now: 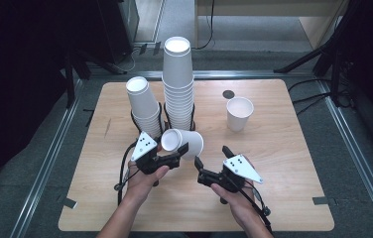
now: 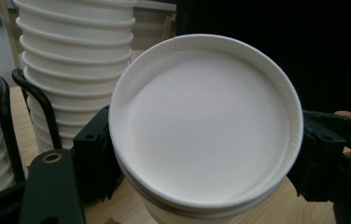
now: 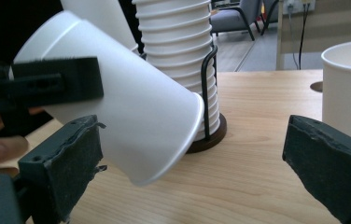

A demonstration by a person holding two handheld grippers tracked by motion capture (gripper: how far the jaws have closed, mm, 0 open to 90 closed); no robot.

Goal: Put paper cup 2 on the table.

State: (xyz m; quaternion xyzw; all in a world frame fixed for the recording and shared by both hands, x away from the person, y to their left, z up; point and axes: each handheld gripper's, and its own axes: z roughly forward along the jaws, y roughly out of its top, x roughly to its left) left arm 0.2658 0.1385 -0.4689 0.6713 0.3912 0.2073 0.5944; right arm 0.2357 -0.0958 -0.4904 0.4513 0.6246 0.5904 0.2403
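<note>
High view: my left gripper (image 1: 183, 151) clamps a tilted paper cup (image 1: 182, 142); left gripper view: bottom faces me; right gripper view: jaws apart, cup (image 3: 131, 112) ahead-left; next, I judge, closing the right gripper (image 1: 198, 167) on its rim.

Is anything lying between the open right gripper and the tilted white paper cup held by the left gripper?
Nothing: in the high view only bare wooden table separates the right gripper from the tilted white paper cup.
</note>
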